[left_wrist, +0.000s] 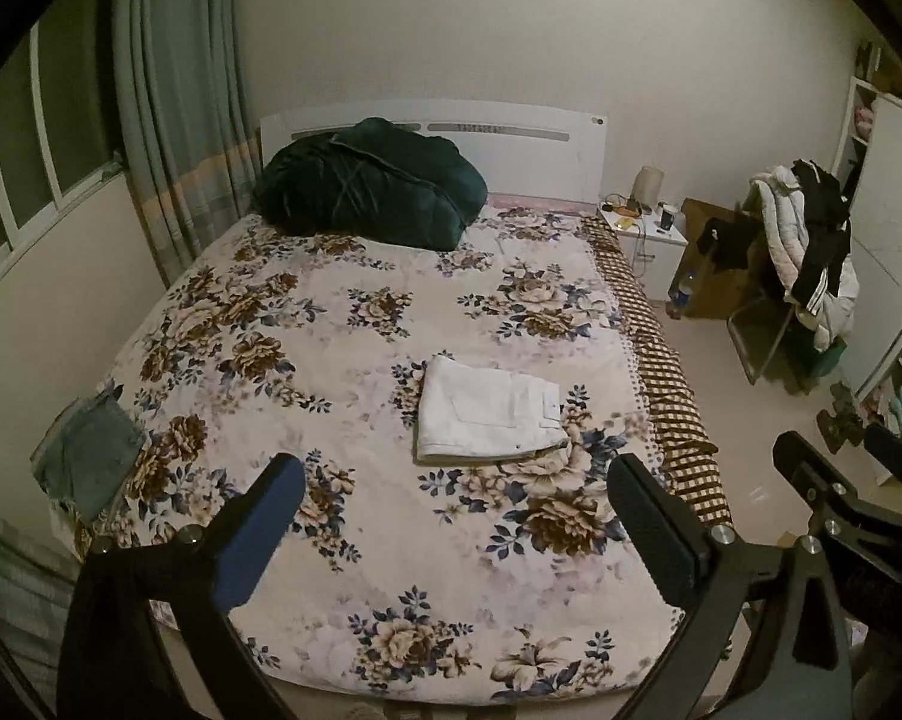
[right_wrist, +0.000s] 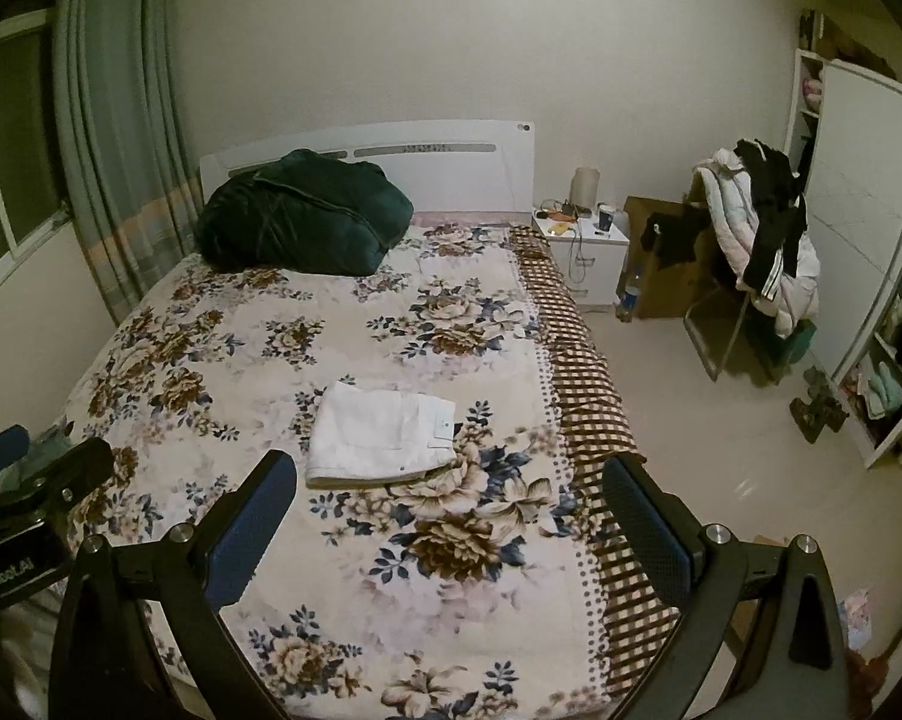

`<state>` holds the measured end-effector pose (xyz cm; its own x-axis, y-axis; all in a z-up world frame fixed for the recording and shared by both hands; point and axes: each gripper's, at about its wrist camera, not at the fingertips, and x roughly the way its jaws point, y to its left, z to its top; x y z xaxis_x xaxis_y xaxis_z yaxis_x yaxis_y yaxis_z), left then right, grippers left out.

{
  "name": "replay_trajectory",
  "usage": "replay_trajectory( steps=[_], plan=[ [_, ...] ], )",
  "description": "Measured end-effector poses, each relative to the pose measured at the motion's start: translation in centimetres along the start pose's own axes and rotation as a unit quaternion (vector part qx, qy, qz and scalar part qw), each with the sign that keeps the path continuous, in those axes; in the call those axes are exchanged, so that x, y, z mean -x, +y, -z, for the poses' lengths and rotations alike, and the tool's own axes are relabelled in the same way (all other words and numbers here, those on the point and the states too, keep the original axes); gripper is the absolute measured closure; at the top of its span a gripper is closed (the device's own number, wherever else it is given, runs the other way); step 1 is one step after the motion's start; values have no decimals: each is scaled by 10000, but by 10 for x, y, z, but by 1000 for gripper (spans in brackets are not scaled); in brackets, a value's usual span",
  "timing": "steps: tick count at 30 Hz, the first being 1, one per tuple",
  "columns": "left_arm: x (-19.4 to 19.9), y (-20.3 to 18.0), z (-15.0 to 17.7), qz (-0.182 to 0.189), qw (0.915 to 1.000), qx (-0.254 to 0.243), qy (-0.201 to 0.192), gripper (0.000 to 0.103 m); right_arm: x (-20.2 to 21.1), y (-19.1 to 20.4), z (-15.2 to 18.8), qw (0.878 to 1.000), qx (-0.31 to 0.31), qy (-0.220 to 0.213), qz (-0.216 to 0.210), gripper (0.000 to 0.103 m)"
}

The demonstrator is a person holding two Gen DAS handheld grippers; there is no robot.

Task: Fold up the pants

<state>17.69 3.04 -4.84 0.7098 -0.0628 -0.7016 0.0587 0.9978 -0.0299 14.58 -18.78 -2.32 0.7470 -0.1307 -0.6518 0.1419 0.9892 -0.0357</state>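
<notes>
White pants (left_wrist: 488, 413) lie folded into a neat rectangle on the floral bedspread (left_wrist: 306, 324), right of the bed's middle; they also show in the right wrist view (right_wrist: 381, 433). My left gripper (left_wrist: 455, 480) is open and empty, held high above the near part of the bed, apart from the pants. My right gripper (right_wrist: 451, 477) is open and empty, also high above the bed's near right part. The right gripper shows at the right edge of the left wrist view (left_wrist: 835, 450), and the left gripper at the left edge of the right wrist view (right_wrist: 54, 450).
A dark green quilt (left_wrist: 369, 183) is bundled at the headboard. Folded grey-green jeans (left_wrist: 87, 459) lie at the bed's left edge. A white nightstand (left_wrist: 646, 234) with small items, a cardboard box (left_wrist: 712, 267) and a chair piled with clothes (left_wrist: 802, 252) stand on the right. Curtains (left_wrist: 174, 120) hang on the left.
</notes>
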Motion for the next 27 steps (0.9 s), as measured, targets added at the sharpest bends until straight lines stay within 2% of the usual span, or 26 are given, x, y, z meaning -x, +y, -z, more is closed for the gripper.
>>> replay_trajectory(
  steps=[4,15,27],
  plan=[
    [5,3,4,-68,10000,-23,-17,0,13,1,0,10000,-53,23,-7,0],
    [18,7,9,-155,9998,-17,-118,0,13,2,-4,10000,1,-33,5,0],
    [29,5,15,-186,9997,-66,-145,0,14,7,6,10000,-3,16,-74,0]
  ],
)
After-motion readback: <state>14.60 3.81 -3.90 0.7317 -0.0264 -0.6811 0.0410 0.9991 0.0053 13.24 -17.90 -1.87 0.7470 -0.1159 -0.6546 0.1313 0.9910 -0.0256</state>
